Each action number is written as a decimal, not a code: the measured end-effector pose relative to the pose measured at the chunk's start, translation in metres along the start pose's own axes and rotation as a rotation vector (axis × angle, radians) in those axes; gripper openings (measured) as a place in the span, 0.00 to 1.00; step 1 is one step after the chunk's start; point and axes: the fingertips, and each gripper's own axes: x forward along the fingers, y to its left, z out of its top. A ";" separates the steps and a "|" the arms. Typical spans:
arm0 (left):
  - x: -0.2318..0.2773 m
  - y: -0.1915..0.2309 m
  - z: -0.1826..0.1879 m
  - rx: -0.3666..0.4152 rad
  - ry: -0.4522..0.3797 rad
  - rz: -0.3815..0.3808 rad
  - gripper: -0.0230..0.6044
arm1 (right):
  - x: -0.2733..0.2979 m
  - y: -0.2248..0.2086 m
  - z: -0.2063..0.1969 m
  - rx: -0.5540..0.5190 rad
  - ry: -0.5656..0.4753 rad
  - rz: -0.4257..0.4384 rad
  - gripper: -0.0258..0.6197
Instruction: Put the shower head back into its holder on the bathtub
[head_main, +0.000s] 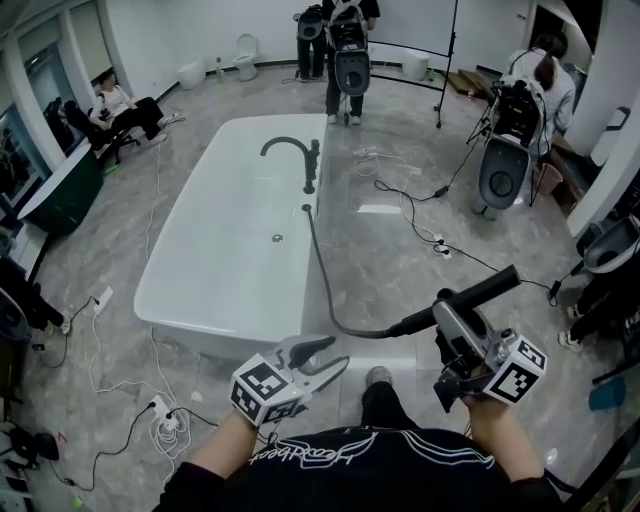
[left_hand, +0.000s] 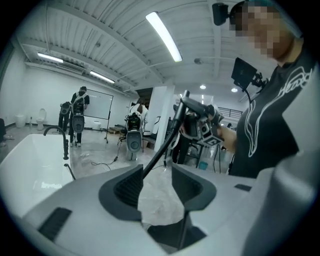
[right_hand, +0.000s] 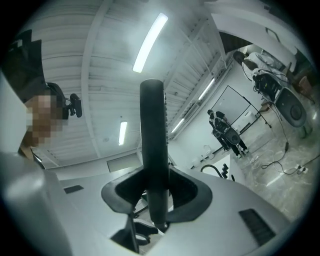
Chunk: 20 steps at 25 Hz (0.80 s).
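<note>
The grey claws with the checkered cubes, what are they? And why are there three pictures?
They are grippers: two-jaw tools that a person holds, one in each hand. The head view comes from a camera on the person's head, looking down. The other two views come from small cameras riding on each gripper. The right gripper is shut on a black shower head. Its hose runs to the white bathtub, which has a black tap. The left gripper is open and holds nothing.
</note>
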 end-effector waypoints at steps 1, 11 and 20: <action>0.010 0.006 -0.003 0.003 0.020 0.005 0.30 | 0.003 -0.004 0.007 0.002 -0.009 0.013 0.25; 0.141 0.088 -0.042 -0.034 0.203 0.043 0.30 | 0.045 -0.085 0.072 0.110 -0.037 0.121 0.25; 0.273 0.120 -0.058 -0.052 0.288 -0.066 0.30 | 0.071 -0.173 0.134 0.121 -0.022 0.133 0.25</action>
